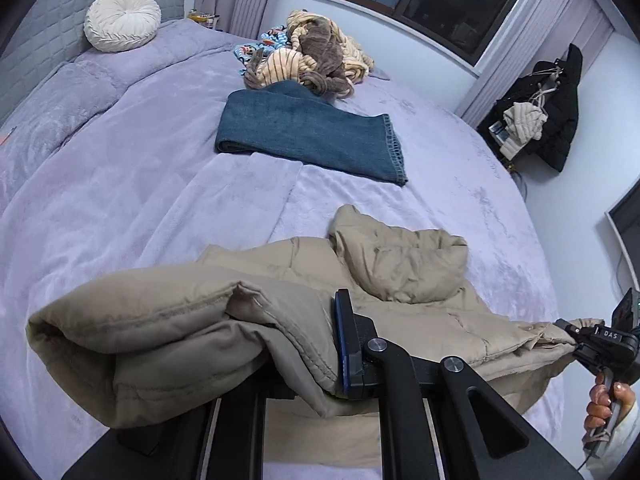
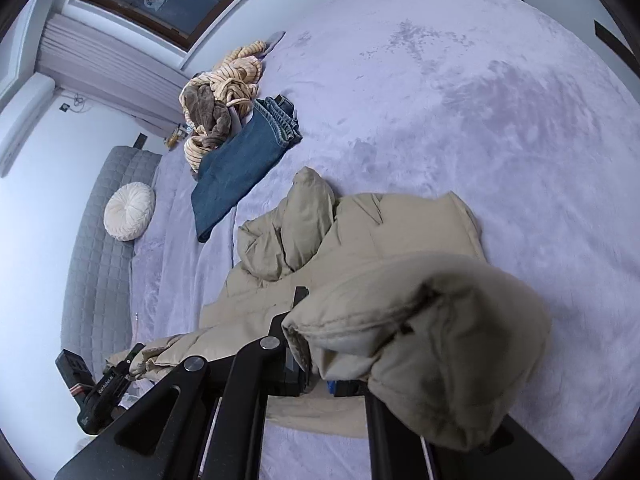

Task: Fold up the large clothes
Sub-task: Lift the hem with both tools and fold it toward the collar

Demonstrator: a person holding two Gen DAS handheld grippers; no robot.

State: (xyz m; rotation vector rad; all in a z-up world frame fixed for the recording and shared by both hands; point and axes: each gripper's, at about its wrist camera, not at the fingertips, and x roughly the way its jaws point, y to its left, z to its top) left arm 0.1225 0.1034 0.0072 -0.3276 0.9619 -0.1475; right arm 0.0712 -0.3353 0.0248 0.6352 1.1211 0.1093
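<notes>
The tan puffy jacket (image 1: 400, 268) lies on the bed (image 1: 140, 168), on the near side of the folded jeans (image 1: 308, 136). The left claw (image 1: 320, 356) is closed on one jacket edge, and the right claw (image 2: 316, 364) pinches another, probably so both can lift and fold it over.

My left wrist camera looks steeply down along its fingers across the bed (image 1: 120, 184), close above the beige puffer jacket (image 1: 400, 268). My right wrist camera does likewise, rolled sideways. Both views share jacket, folded jeans (image 2: 240, 160) and round cushion (image 2: 129, 211).
</notes>
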